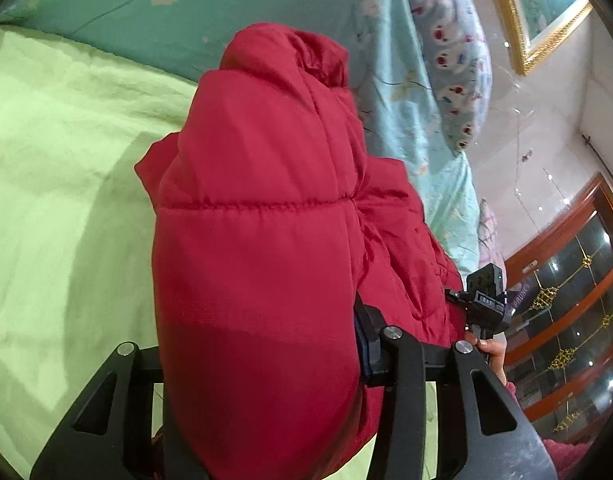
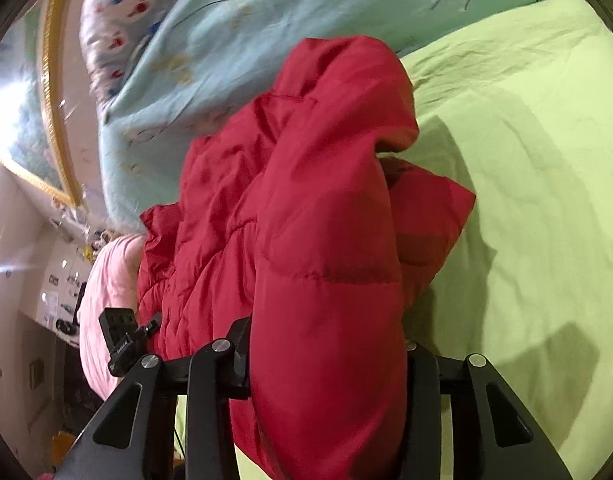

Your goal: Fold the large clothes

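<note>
Left gripper: your left gripper [image 1: 262, 392] is clamped on a thick padded roll of the red jacket [image 1: 258, 208] — the fabric fills the gap between its jaws and bulges out over them.
Right gripper: your right gripper [image 2: 326, 384] is likewise clamped on a fat fold of the red jacket [image 2: 318, 216], with no daylight between pads and cloth.
Key relation: from each gripper the jacket runs straight ahead toward 12 o'clock, its long axis along the line you point. In the left wrist view the other gripper's housing shows at about 4 o'clock, just beside the jacket's edge; in the right wrist view its twin shows at about 8 o'clock. So you hold two neighbouring parts of one end, and neither hand looks nearer to it than the other.
Where the jacket is: its near end looks raised in your grip, while the far end droops toward the green bed sheet [image 1: 58, 168] at 12 o'clock. Whether that far end touches the bed I cannot tell.
How the jacket looks: deep red, puffy and quilted, with a stitched seam across each held panel — it is bunched and rumpled, not flat, and a flap sticks out sideways low down.
Judgement: I think the coming move turns on carrying this end toward 12 o'clock with both hands level.
Beyond: a pale blue flowered quilt [image 1: 406, 128] lies heaped past the sheet.
</note>
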A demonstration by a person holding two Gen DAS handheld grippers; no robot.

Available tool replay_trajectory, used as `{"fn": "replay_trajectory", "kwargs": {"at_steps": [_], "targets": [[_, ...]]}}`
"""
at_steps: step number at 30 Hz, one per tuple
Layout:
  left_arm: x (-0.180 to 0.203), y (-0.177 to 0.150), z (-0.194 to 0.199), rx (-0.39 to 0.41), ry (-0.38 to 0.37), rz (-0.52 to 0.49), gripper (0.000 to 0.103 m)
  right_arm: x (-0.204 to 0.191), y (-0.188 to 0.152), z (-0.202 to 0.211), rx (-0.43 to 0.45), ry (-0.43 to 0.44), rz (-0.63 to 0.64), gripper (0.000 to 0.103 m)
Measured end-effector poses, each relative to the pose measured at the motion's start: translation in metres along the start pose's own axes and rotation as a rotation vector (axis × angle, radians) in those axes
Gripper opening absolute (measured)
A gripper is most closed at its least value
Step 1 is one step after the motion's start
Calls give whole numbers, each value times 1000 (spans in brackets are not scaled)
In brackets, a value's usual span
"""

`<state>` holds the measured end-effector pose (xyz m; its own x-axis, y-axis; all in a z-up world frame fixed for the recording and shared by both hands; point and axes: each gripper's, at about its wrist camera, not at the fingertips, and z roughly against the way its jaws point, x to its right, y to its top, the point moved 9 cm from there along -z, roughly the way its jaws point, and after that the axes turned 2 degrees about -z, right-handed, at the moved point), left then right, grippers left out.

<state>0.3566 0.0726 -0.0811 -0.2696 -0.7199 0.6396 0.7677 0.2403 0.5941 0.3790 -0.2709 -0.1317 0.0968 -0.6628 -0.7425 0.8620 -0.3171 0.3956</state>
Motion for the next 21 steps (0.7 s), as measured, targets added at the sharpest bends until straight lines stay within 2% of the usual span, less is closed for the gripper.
{"fn": "replay_trajectory", "kwargs": {"at_steps": [5,12,16,21], "targets": [[7,-44,39,-2,-10,35,43,-20,-44,26,-20,22,29,41],[18,-121,90,-11,7,56,43,-31,-132,52,-53,22,26,41],[29,-142,105,0,13,42,43,-35,-164,62,-43,32,3,41],[26,-149,105,3,8,57,43,-31,-184,72,-23,40,-21,41]]}}
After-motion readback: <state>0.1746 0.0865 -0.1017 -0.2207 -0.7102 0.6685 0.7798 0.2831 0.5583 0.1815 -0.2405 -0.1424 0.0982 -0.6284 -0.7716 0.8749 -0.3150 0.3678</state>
